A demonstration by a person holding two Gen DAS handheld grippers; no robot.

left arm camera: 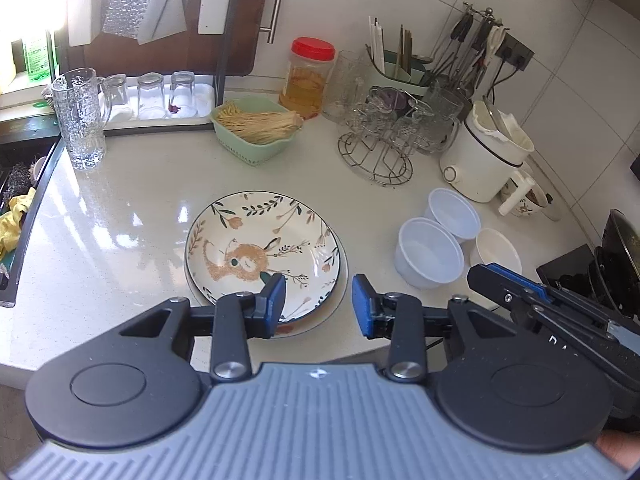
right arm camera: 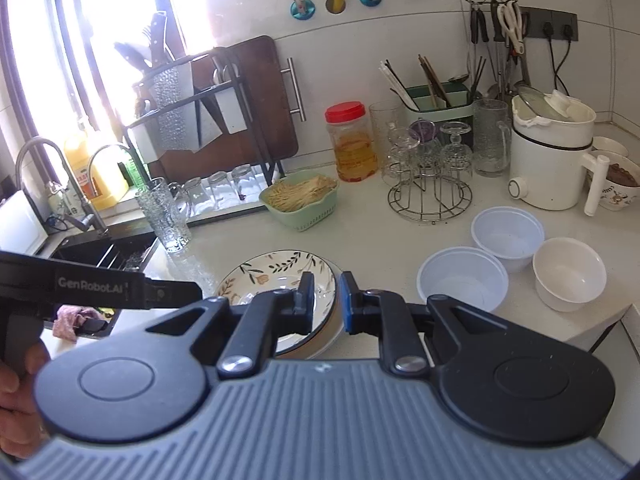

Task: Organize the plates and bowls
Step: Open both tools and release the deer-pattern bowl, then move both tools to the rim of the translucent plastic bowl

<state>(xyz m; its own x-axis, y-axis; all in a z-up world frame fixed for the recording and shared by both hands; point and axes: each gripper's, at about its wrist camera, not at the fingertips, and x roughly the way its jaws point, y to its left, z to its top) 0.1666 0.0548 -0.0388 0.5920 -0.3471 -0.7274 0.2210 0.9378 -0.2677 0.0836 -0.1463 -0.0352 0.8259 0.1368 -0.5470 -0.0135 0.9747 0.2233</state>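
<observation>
Counts on the tabletop

Two plates [left arm camera: 264, 240], stacked, lie just ahead of the left tool [left arm camera: 319, 305]. Three bowls stand to its right: two plastic bowls [left arm camera: 430, 254] and one white bowl [left arm camera: 496, 250]. Farther ahead are one green basket [left arm camera: 256, 130], one red-lidded jar [left arm camera: 308, 76], one tall glass mug [left arm camera: 80, 120] to the left, and three upturned glasses [left arm camera: 152, 94] on one white tray [left arm camera: 202, 100]. One wire rack [left arm camera: 376, 160] holds several glasses, too crowded to count. One white cooker [left arm camera: 484, 160] stands far right.
</observation>
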